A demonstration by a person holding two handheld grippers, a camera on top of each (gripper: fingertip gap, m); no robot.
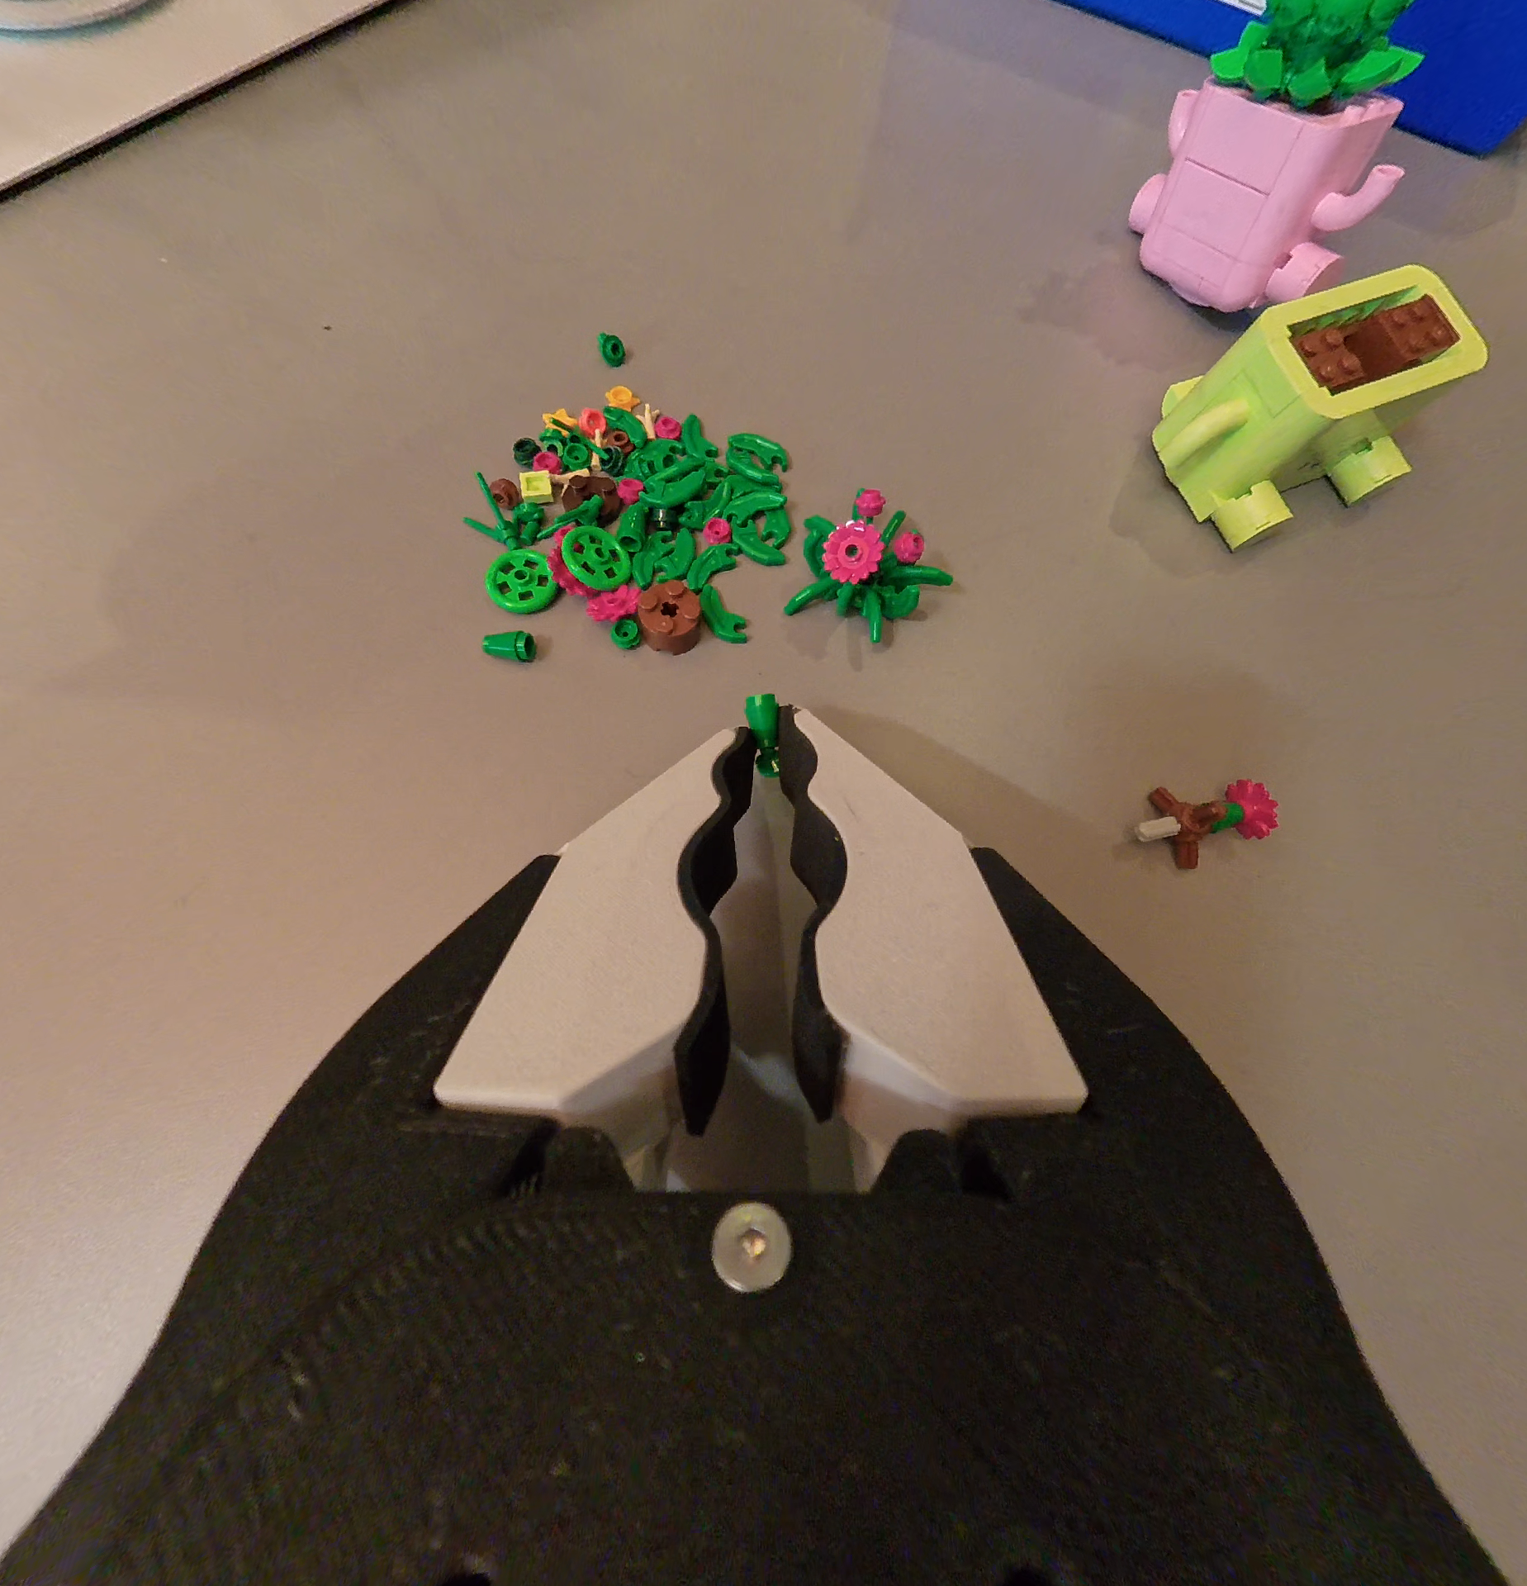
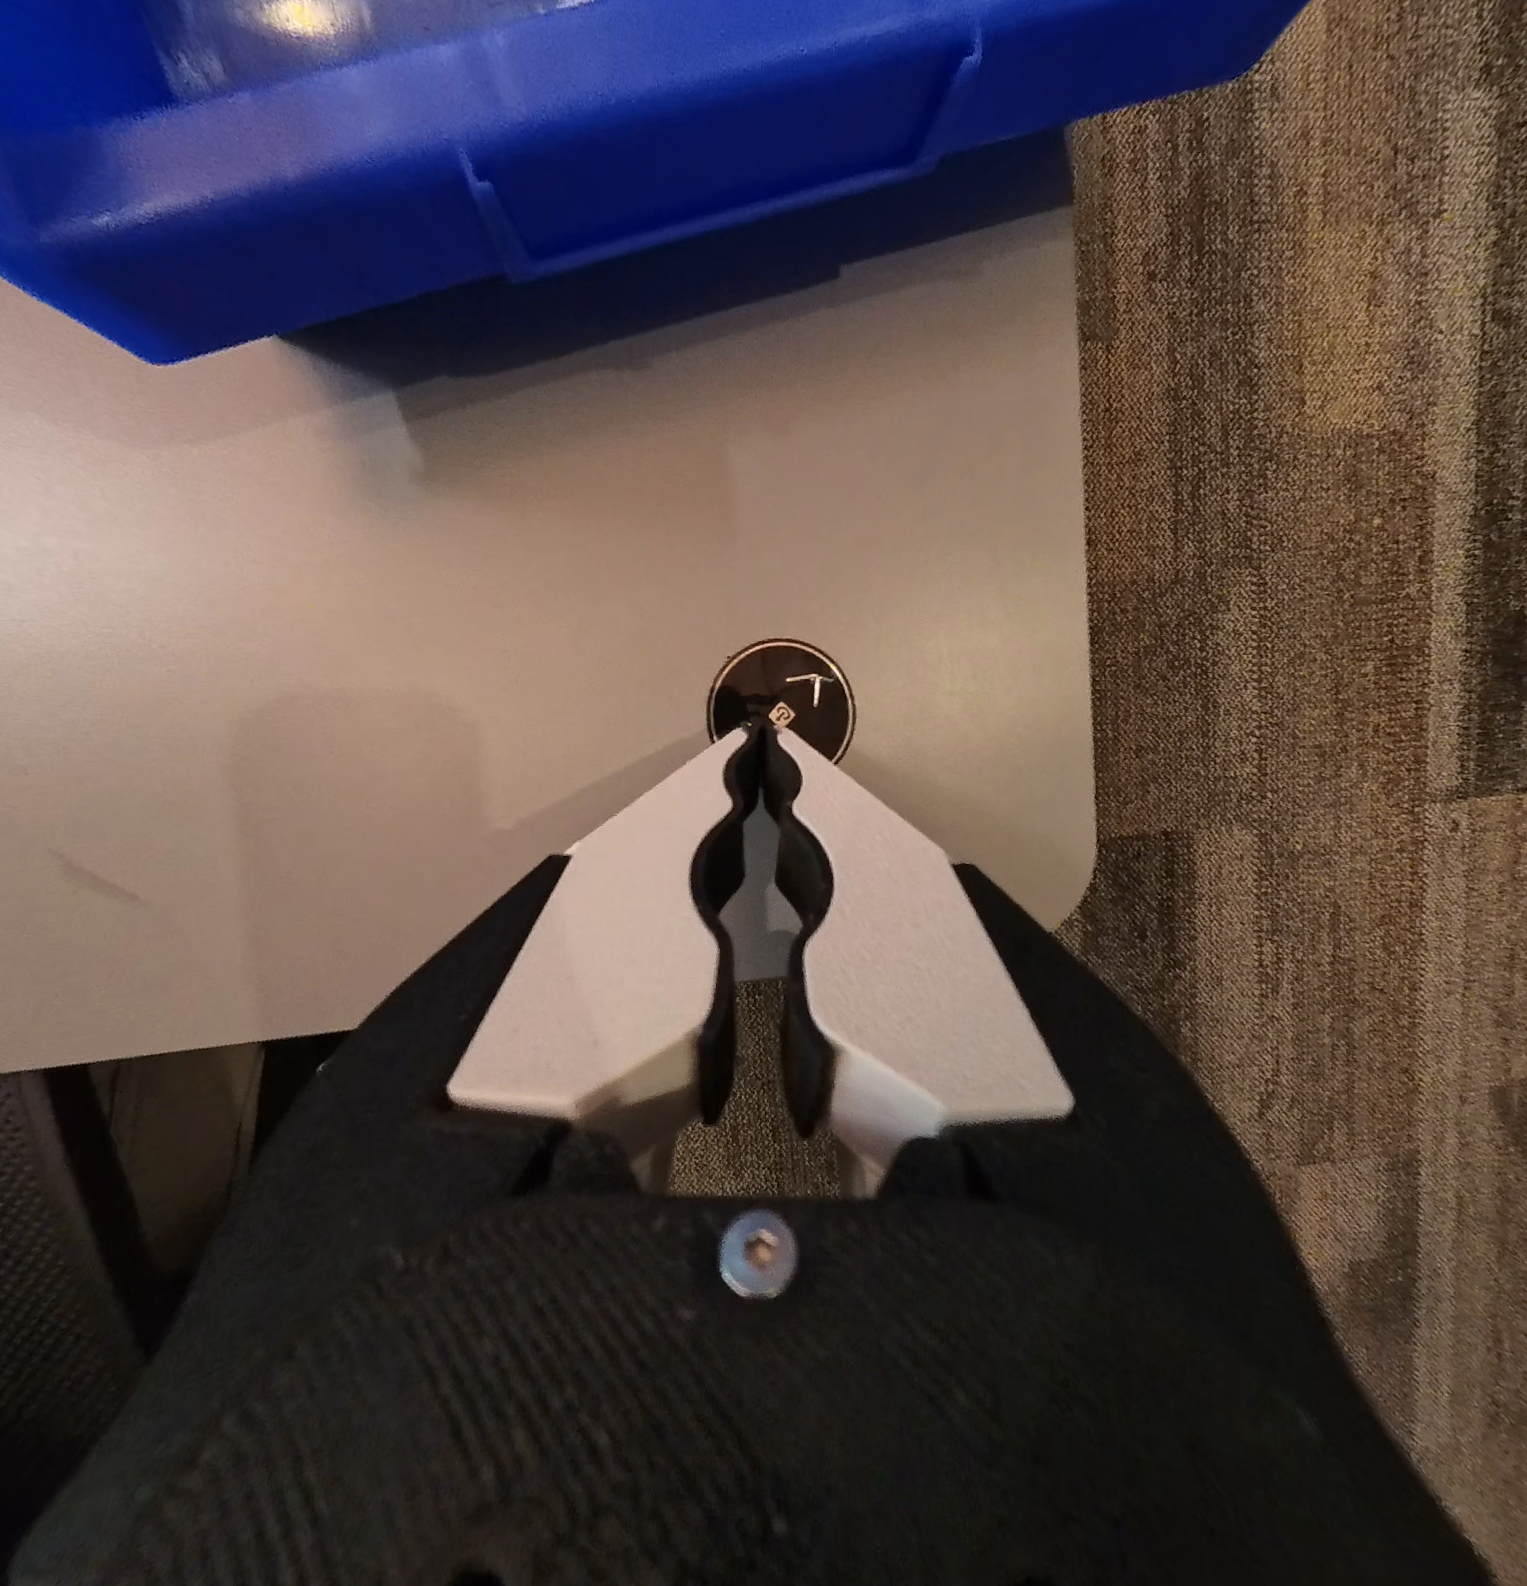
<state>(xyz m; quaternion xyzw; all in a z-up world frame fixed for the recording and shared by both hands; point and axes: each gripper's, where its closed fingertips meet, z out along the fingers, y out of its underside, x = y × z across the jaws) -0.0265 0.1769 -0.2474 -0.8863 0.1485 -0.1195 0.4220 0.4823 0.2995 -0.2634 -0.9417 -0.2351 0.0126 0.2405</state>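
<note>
My left gripper (image 1: 766, 729) is shut on a small green brick piece (image 1: 761, 717) that sticks out past its tips, held above the grey table (image 1: 228, 729). Ahead lies a pile of small green, pink and brown brick parts (image 1: 631, 523). A built green plant with pink flowers (image 1: 867, 566) lies right of the pile. A brown twig with a pink flower (image 1: 1210, 820) lies to my right. My right gripper (image 2: 764, 729) is shut with nothing between its tips, over a black round disc (image 2: 785, 691) near the table's right edge.
A lime green brick animal pot (image 1: 1309, 403) with brown bricks inside and a pink animal pot (image 1: 1257, 180) with green leaves stand at the far right. A blue bin (image 2: 485, 154) sits behind. A light board (image 1: 99, 94) lies far left. Carpet floor (image 2: 1343, 687) lies beyond the table edge. The grippers' ends are close to 55 cm from one another. The lime green brick animal pot (image 1: 1309, 403) sits 15 cm or so from the ends of my left fingers.
</note>
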